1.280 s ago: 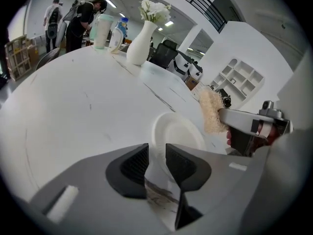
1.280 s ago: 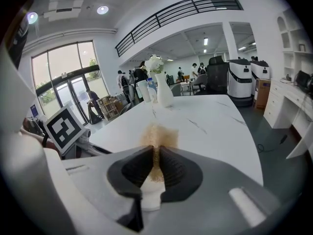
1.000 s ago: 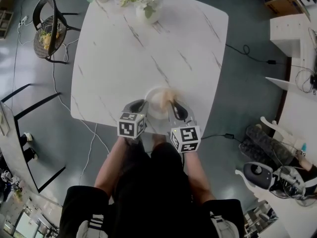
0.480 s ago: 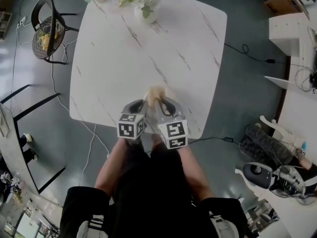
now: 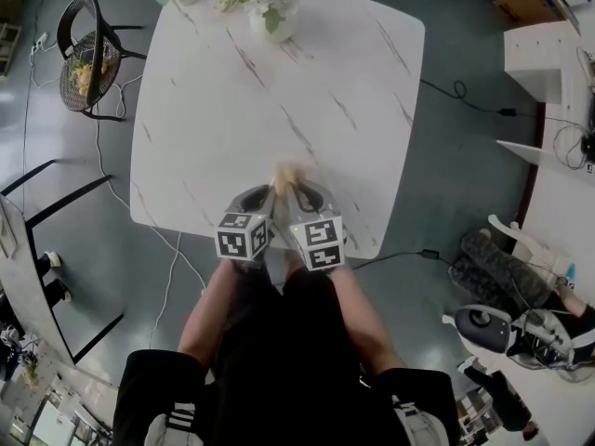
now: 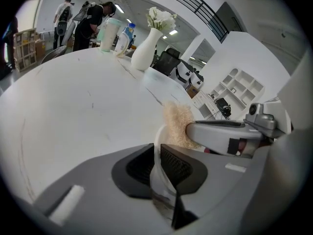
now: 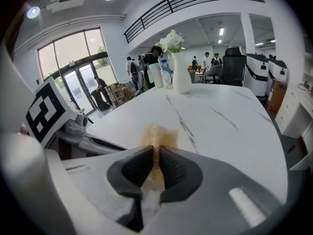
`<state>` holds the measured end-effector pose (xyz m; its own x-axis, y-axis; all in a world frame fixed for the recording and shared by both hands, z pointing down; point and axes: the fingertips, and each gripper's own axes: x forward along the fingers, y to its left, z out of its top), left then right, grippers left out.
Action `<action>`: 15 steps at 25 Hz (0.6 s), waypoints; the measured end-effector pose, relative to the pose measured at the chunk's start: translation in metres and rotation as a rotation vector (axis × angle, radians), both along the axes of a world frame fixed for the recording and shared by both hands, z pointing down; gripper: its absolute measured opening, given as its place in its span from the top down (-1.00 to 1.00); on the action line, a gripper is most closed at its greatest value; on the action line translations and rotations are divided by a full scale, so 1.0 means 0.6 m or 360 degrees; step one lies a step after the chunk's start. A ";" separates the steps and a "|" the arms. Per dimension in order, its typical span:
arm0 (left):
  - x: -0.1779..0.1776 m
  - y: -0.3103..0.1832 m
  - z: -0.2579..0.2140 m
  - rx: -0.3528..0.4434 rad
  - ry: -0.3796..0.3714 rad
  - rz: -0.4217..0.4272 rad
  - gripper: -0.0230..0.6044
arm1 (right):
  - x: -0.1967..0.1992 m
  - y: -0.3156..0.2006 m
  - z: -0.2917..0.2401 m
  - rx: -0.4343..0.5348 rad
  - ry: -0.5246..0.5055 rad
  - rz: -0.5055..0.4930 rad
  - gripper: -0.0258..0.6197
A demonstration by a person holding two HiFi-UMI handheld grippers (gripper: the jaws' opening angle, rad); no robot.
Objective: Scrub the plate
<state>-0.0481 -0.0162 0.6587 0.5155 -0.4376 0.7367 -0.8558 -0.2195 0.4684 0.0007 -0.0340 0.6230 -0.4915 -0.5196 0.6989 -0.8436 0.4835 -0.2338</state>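
White vase (image 6: pixel 144 53) holds flowers (image 6: pixel 161 18); tan scrubber (image 6: pixel 177 126) against gripped plate (image 6: pixel 158 177)

The thin translucent white round plate (image 6: pixel 159 180) stands on edge in the left gripper (image 6: pixel 155 153), whose jaws have just been closing on it. The beige fibrous scrubbing pad (image 6: pixel 176 126), pinched in the right gripper (image 7: pixel 157 155), lies against its upper rim.
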 end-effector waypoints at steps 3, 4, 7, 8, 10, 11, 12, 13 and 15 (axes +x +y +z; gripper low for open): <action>0.000 0.001 -0.001 0.0003 0.0016 -0.0016 0.78 | 0.001 0.001 0.003 0.0000 -0.0003 0.0006 0.79; 0.000 0.000 -0.001 0.0007 0.0017 -0.0020 0.78 | 0.002 0.002 0.005 0.0001 -0.0002 0.0008 0.79; 0.000 -0.001 -0.002 0.0016 0.0025 -0.0031 0.80 | 0.004 0.004 0.010 -0.0003 0.0008 0.0007 0.79; 0.000 -0.002 -0.001 0.0015 0.0032 -0.0035 0.80 | 0.004 0.004 0.010 -0.0005 0.0009 0.0008 0.79; -0.001 -0.003 -0.001 0.0014 0.0044 -0.0041 0.80 | 0.003 0.004 0.012 -0.0007 0.0007 0.0013 0.79; -0.001 -0.004 -0.001 0.0014 0.0047 -0.0043 0.80 | 0.003 0.004 0.013 -0.0007 0.0006 0.0013 0.79; -0.001 -0.004 -0.001 0.0015 0.0050 -0.0046 0.81 | 0.003 0.003 0.014 -0.0006 0.0006 0.0011 0.79; -0.001 -0.004 0.000 0.0015 0.0053 -0.0050 0.81 | 0.003 0.003 0.015 -0.0005 0.0008 0.0010 0.79; -0.001 -0.005 0.001 0.0014 0.0060 -0.0059 0.81 | 0.005 0.003 0.015 -0.0015 0.0016 0.0011 0.79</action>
